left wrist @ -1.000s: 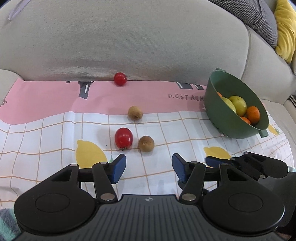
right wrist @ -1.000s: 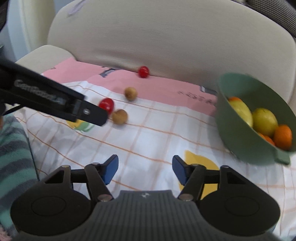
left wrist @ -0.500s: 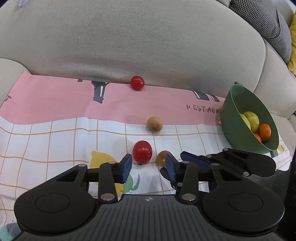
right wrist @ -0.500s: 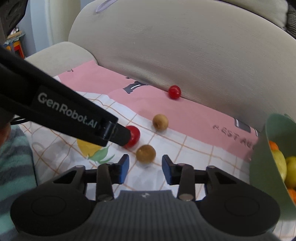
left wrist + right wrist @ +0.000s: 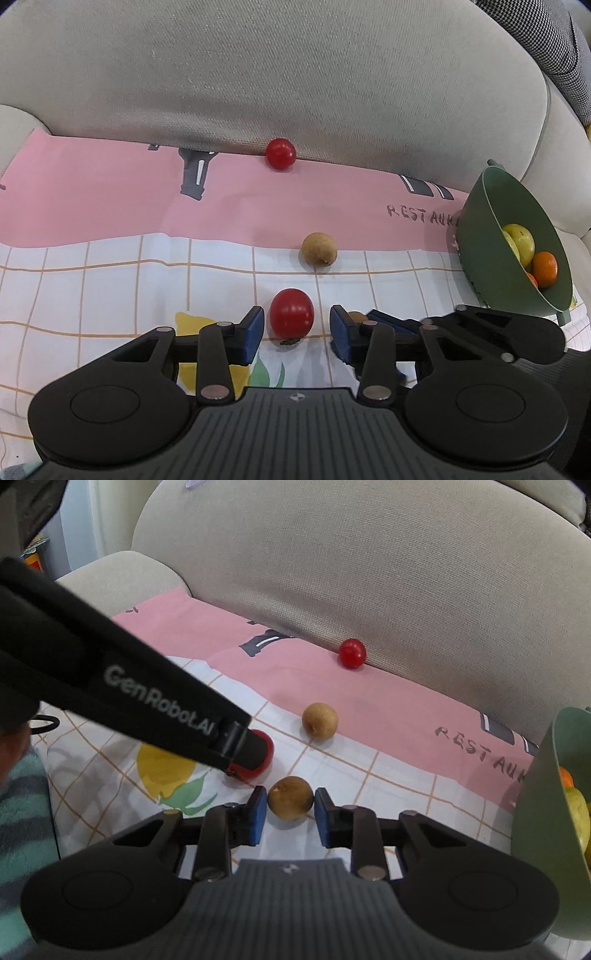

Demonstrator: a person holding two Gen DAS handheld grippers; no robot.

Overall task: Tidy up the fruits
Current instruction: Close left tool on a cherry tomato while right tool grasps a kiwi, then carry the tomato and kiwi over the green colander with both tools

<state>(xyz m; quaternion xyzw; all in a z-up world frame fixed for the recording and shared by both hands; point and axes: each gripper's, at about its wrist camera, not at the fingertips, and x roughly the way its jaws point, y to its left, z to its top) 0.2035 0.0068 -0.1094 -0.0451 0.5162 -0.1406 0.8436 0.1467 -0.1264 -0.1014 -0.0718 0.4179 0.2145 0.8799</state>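
moved: both tongs are now sitting down at the near pair of fruits on the cloth; a second ago they were wider and further back, with nothing between the pads.
left tongs (image 5: pixel 296 330): have just been closing; now bracketing the large red fruit (image 5: pixel 291 312), a visible gap on both sides, pads not touching, nothing held.
right tongs (image 5: pixel 289 814): have just been closing; blue pads are now pressing both sides of the near brown fruit (image 5: pixel 290 797), which is still sitting on the checked cloth (image 5: pixel 369 782).
step: double pick is underway, right grip looking made, left grip not yet made.
next: left is needing to finish closing on the red fruit, gently, since it looks soft; then both are needing a lift and a carry right to the bowl.
risk: round fruits are liable to roll or squirt out if pinched off-centre.
green bowl (image 5: pixel 484 236): tilted at the right edge of the cloth, mouth facing right; holding yellow-green fruits (image 5: pixel 521 240) and orange ones (image 5: pixel 546 267).
still loose: far brown fruit (image 5: pixel 318 249) mid-cloth; small red fruit (image 5: pixel 280 153) against the sofa back (image 5: pixel 258 74).
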